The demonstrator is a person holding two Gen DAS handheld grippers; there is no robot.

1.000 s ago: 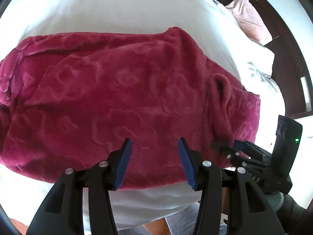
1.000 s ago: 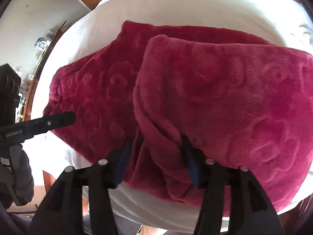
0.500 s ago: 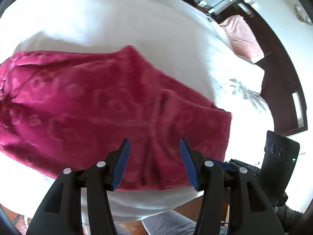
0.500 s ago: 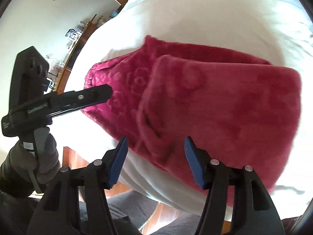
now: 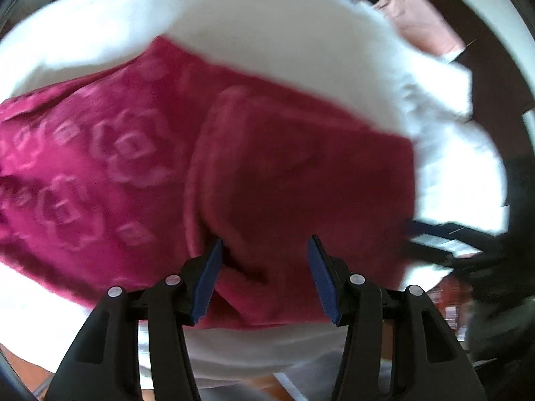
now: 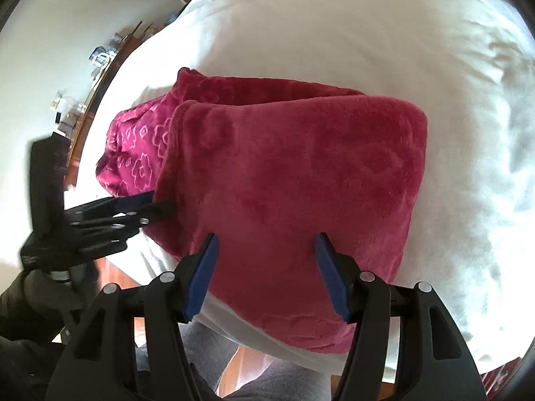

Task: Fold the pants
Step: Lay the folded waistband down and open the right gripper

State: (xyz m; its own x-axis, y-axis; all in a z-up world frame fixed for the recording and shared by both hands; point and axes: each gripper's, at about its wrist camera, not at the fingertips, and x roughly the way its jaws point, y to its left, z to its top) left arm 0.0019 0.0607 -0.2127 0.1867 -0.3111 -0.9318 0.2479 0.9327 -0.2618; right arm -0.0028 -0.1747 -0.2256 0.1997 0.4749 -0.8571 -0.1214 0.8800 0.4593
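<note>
Magenta fleece pants [image 5: 267, 167] with a flower pattern lie folded over on the white bed [image 5: 267, 33]. The doubled layer [image 6: 301, 183] covers their right part. My left gripper [image 5: 265, 241] hovers open over the pants' near edge, right at the fold line, and the view is blurred. From the right wrist camera, the left gripper [image 6: 157, 202] points at the left edge of the doubled layer. My right gripper [image 6: 266, 236] stands open above the near edge of that layer, with nothing pinched. It shows as a dark blur [image 5: 409, 230] at the pants' right end.
White bedding [image 6: 401, 67] stretches beyond and to the right of the pants. A pink pillow [image 5: 421, 23] lies by the dark headboard [image 5: 495, 50]. A gloved hand [image 6: 33, 300] holds the left gripper. Grey-trousered legs [image 6: 267, 377] stand at the bed's near edge, and a dresser [image 6: 100, 56] lines the left wall.
The right gripper let go of the fabric it had between its jaws and drew back from it. The left gripper slid rightward along the near edge to the fold.
</note>
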